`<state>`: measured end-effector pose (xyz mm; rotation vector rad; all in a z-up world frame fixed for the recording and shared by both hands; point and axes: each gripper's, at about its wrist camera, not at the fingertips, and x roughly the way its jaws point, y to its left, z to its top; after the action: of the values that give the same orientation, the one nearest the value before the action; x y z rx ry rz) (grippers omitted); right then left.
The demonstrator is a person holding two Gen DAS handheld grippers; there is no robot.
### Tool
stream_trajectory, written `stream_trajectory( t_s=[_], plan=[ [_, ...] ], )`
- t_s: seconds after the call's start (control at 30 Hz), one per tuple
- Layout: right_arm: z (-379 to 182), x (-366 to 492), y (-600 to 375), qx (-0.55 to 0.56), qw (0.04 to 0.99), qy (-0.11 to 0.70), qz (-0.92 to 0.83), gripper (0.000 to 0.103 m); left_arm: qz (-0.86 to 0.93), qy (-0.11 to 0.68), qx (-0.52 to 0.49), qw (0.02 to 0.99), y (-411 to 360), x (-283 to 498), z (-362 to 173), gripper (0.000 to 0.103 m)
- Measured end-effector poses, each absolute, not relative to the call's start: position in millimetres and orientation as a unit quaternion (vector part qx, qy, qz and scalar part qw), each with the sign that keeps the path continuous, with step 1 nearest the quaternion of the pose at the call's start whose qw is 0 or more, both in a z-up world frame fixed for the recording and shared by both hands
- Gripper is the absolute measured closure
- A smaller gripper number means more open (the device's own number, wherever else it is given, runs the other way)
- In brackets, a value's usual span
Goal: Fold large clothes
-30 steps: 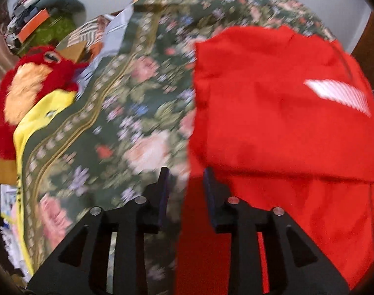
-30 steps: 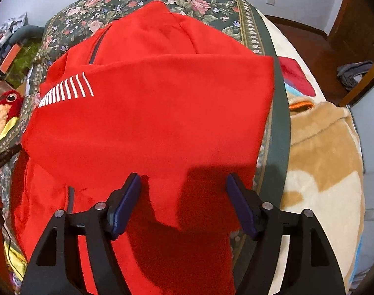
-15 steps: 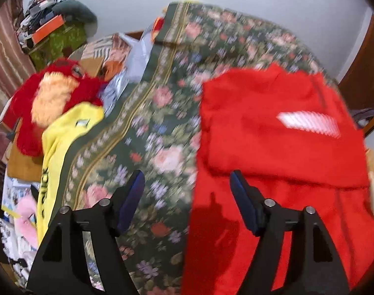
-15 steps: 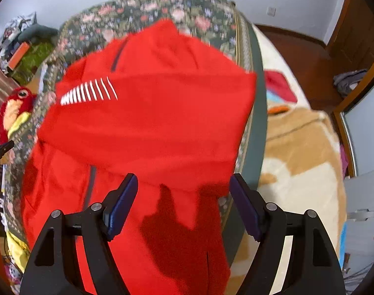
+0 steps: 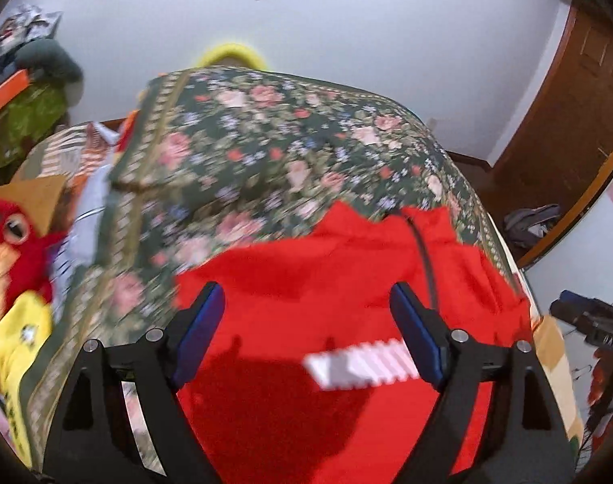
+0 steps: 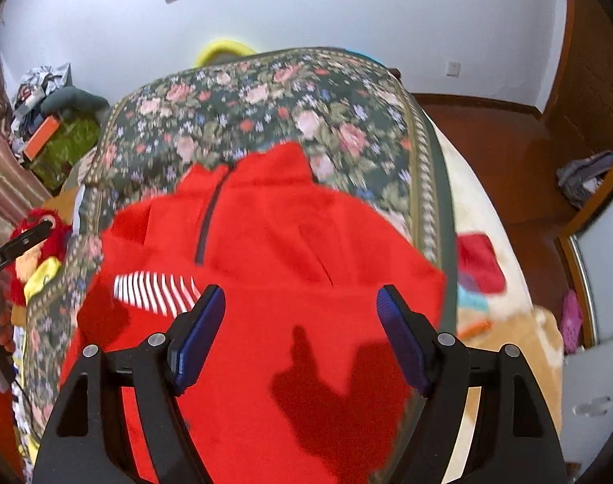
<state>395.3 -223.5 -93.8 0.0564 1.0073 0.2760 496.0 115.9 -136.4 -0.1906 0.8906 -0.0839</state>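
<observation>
A red zip jacket (image 5: pixel 306 314) (image 6: pixel 274 250) with a white striped patch (image 5: pixel 363 363) (image 6: pixel 153 286) lies partly folded on a dark floral bedspread (image 5: pixel 266 153) (image 6: pixel 266 97). My left gripper (image 5: pixel 306 326) hovers above the jacket; its jaws are still opening and nothing is between them. The right gripper (image 6: pixel 300 324) also hangs over the jacket, open and empty, casting a shadow on the cloth. In the left wrist view the other gripper's black tip (image 5: pixel 589 318) shows at the right edge.
A red plush bird (image 5: pixel 12 238) (image 6: pixel 36 238) and a yellow garment (image 5: pixel 16 334) lie left of the bedspread. A tan and cream blanket (image 6: pixel 508 334) and a red cloth (image 6: pixel 480 258) lie on the right. Cluttered green box (image 5: pixel 20 117), white wall, wooden door (image 5: pixel 568 121) behind.
The left gripper let go of the jacket's left edge, opened wide and rose, swinging over the jacket. The right gripper also lifted away, staying open. Both views now tilt up toward the wall.
</observation>
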Motion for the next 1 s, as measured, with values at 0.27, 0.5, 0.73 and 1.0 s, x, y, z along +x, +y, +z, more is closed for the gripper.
stream_trajectory(
  t_s=[0.27, 0.5, 0.73, 1.0],
  plan=[
    [-130, 467, -218, 0.091, 0.862, 0.48, 0.133, 0.027, -0.055, 0.451, -0.09, 0.886, 83, 579, -183, 0.019],
    [-158, 525, -221, 0.171, 0.84, 0.499, 0.126, 0.027, -0.064, 0.482, -0.173, 0.856, 85, 627, -241, 0.02],
    [-197, 552, -198, 0.195, 0.8, 0.543, 0.165, 0.025, -0.068, 0.499, -0.216, 0.836, 81, 640, -281, 0.02],
    [-187, 531, -178, 0.13, 0.832, 0.512, 0.17, 0.075, -0.081, 0.505, -0.211, 0.833, 79, 636, -273, 0.085]
  ],
)
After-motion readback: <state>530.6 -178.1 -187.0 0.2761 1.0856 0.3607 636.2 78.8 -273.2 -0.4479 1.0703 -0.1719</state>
